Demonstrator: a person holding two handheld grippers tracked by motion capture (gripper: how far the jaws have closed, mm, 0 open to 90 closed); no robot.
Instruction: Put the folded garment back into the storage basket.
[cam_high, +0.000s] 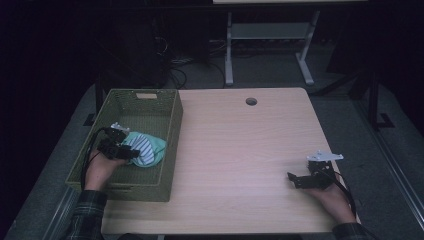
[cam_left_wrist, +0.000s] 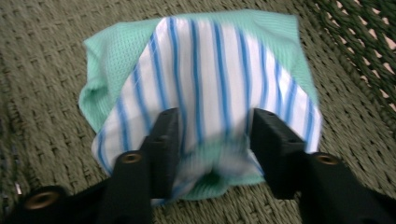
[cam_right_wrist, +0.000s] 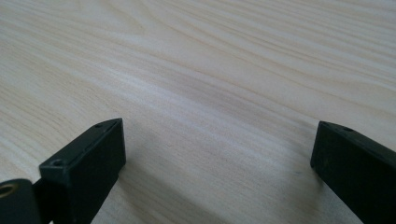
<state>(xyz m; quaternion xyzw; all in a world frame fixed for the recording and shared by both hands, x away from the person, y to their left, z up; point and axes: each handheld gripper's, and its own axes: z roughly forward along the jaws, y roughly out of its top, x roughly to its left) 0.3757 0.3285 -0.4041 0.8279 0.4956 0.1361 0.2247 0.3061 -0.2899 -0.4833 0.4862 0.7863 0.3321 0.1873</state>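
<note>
Left tongs (cam_left_wrist: 212, 140) stand parted around the striped cloth (cam_left_wrist: 205, 84) in the basket (cam_high: 170, 125); right tongs (cam_right_wrist: 217, 154) gape wide.

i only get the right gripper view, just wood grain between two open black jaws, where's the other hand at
Observer: The left claw is down inside a green woven basket that stands at the left edge of the table.
Operator: anything in that basket
Observer: A bundled cloth, mint green with blue and white stripes, lies on the basket floor, and the left claw's jaws stand apart on either side of its near end.
</note>
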